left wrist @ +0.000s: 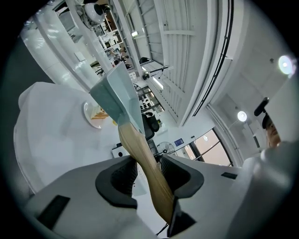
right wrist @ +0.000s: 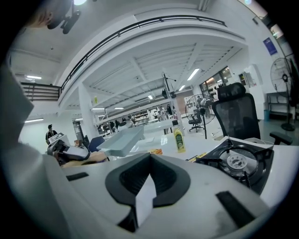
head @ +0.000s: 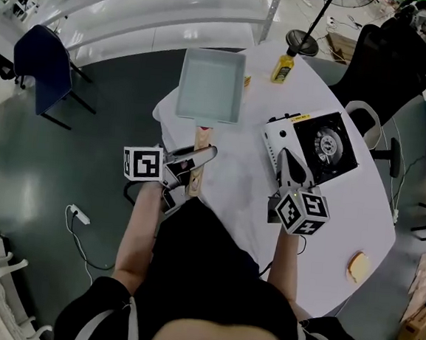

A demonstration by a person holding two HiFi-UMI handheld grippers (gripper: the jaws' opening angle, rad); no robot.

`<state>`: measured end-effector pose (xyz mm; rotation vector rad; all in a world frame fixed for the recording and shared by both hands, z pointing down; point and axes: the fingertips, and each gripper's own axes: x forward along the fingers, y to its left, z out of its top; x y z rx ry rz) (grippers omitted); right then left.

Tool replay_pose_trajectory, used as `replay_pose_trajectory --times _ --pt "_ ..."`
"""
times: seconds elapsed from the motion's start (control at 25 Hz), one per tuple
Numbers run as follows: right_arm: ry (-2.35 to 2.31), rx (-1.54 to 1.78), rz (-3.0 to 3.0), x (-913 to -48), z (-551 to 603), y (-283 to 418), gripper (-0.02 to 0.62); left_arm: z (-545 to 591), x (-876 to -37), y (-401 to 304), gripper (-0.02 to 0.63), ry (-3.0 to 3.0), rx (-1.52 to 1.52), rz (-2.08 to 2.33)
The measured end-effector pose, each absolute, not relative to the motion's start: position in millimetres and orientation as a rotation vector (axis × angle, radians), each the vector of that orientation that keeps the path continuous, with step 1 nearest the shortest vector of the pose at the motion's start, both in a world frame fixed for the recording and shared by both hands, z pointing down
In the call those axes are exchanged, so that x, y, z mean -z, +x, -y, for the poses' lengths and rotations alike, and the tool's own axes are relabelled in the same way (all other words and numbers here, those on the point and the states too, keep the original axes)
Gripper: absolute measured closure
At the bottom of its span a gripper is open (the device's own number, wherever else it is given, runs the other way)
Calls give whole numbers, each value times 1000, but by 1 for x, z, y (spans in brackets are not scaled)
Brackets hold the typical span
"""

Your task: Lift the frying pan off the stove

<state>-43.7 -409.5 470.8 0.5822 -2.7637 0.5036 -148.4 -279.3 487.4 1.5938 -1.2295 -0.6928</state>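
Observation:
The square pale-blue frying pan (head: 210, 84) is off the stove and hangs over the left part of the white table (head: 235, 175). My left gripper (head: 191, 167) is shut on its wooden handle (head: 200, 144). In the left gripper view the handle (left wrist: 142, 158) runs between both pads up to the pan (left wrist: 119, 95). The portable gas stove (head: 311, 144) stands at the right with its burner bare. My right gripper (head: 290, 176) hovers at the stove's near-left corner, shut and holding nothing. The right gripper view shows its closed jaws (right wrist: 148, 179), the stove (right wrist: 238, 161) and the raised pan (right wrist: 122, 140).
A yellow bottle (head: 283, 68) stands at the table's far edge, behind the stove. A small plate with food (head: 358, 265) lies near the right front edge. A black office chair (head: 386, 55) stands beyond the stove and a blue chair (head: 44, 69) stands far left on the floor.

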Motion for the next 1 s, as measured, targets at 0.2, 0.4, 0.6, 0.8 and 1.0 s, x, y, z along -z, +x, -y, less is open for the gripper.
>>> replay_pose_trajectory --times 0.2,0.4,0.6,0.8,1.0 --pt "553 -451 2765 -470 402 -48 592 269 -488 -155 440 1567 711 1255" --pt "547 -438 2767 -468 402 -47 591 270 -487 -155 439 1570 725 1259" --pt "546 -436 2774 -467 401 -46 591 267 -489 -153 439 1526 732 1267" --pt "537 -426 2778 -468 399 -46 592 267 -488 -150 439 1550 735 1263" --pt "527 -429 2784 -466 397 -48 591 264 -487 -148 437 1546 738 1261"
